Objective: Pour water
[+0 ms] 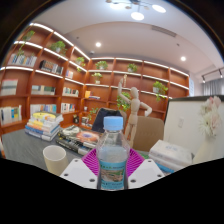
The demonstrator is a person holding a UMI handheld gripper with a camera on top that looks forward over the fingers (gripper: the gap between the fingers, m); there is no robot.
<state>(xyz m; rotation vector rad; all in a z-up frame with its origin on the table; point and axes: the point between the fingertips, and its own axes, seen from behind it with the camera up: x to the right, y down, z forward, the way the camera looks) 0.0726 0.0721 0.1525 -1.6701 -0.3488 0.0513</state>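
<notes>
A clear plastic water bottle (112, 150) with a white cap and a pale blue label stands upright between my fingers. My gripper (112, 162) is shut on it, with the magenta pads (92, 162) pressed against both sides of the labelled part. The bottle's base is hidden low between the fingers. A white paper cup (54, 158) stands on the table to the left of the left finger, apart from the bottle.
Beyond the bottle are a dark screen (104, 118), a wooden jointed figure (131, 104) and stacks of books (42, 125) at the left. A white box (188, 125) and a white lump (170, 153) lie at the right. Bookshelves (60, 75) line the walls.
</notes>
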